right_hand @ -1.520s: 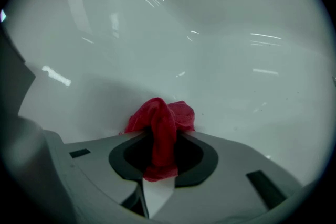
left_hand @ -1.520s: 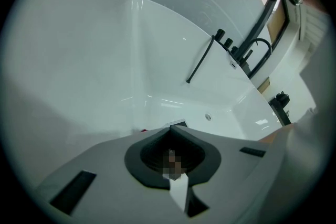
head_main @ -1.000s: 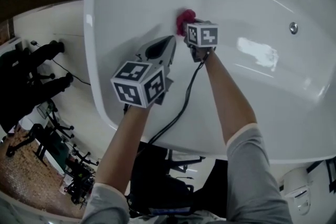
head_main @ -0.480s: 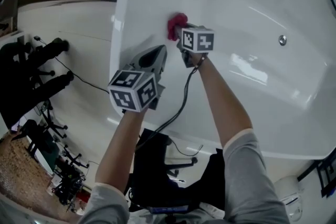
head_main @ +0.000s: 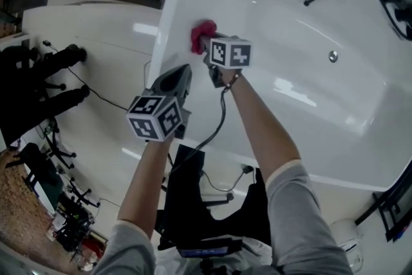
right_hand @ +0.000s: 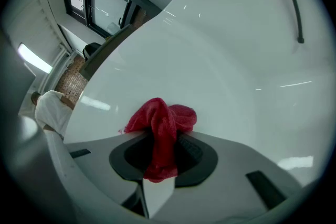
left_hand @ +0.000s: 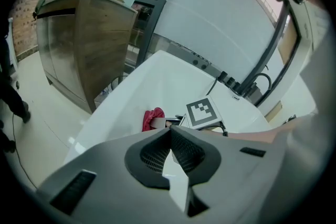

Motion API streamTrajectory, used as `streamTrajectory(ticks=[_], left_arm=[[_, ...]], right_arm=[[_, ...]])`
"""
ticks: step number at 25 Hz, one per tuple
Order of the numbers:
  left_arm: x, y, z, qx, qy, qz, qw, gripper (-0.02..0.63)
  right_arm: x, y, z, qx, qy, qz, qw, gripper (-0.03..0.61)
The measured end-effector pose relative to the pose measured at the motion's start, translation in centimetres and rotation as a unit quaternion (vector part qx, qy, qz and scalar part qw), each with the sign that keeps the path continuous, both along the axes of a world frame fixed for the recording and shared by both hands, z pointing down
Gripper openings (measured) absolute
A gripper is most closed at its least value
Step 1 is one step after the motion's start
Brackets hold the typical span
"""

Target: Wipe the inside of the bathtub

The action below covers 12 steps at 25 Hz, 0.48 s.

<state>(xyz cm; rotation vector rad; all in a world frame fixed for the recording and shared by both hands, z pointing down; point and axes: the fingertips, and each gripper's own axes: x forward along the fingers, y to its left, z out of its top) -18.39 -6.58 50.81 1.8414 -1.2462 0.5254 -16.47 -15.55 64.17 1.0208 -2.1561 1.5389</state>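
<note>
Bright, even daylight enters through large windows (left_hand: pixel 210 23). Specular streaks mark the glossy bathtub (head_main: pixel 309 9) wall. Gripper views show fisheye curvature, dark vignetted corners and a blurred near foreground.

A pale, glossy floor (head_main: pixel 96 35) is seen in the head view, with bright patches of reflected light across it. Black equipment stands (head_main: pixel 26 93) are gathered at its left edge, and a thin black cable (head_main: pixel 106 98) is trailed beside them. In the left gripper view, a brown wooden cabinet with a dark top (left_hand: pixel 100 44) is set before tall frosted window panes in dark frames (left_hand: pixel 210 23). A red brick wall (left_hand: pixel 31 18) is glimpsed at far left.
</note>
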Motion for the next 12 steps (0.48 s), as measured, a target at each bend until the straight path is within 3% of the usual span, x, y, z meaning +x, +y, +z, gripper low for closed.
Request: streamTrajectory(ticks=[12], left_arm=[[-4.7, 2.6, -5.1, 0.007, 0.002, -0.028, 0.9996, 0.006]], right_arm=[[-3.6, 1.0, -8.2, 0.005, -0.013, 0.0, 1.0, 0.094]])
